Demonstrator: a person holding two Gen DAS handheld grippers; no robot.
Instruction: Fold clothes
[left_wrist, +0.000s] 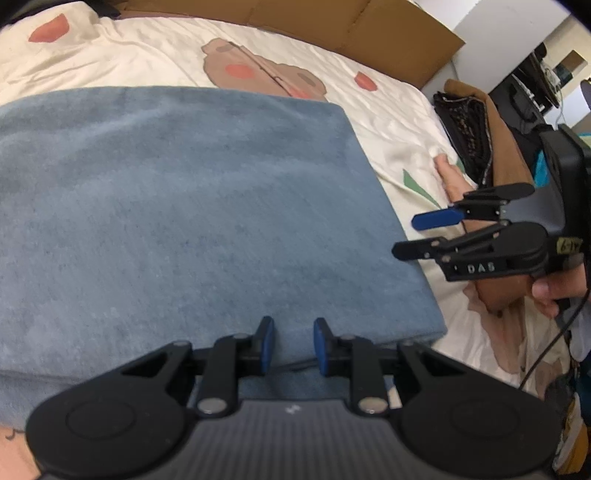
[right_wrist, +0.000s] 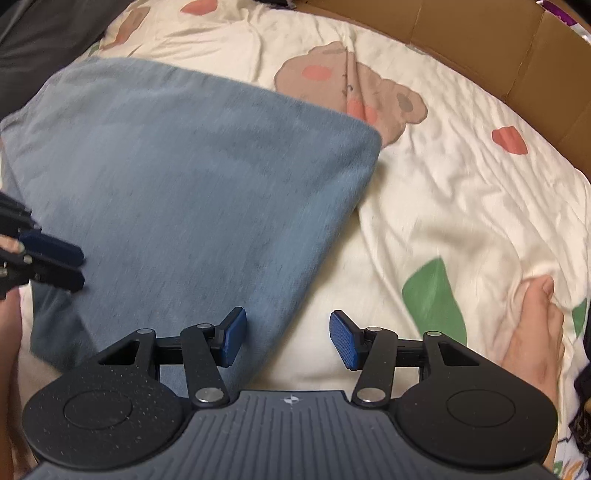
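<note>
A folded blue cloth (left_wrist: 192, 206) lies flat on the bed (right_wrist: 461, 192). Both tools (left_wrist: 293, 343) (right_wrist: 288, 338) hover apart, empty. Soft and limp; best gripped at a corner.

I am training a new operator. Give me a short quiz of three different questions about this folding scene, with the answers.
1. True or false: the right gripper grips the blue cloth.
2. Which picture is printed on the sheet beyond the cloth: (a) bear, (b) car, (c) ship?
3. Fill in: the left gripper hangs over the cloth's ____ edge.

Key: 1 false, its jaws are open; 2 (a); 3 near.
</note>
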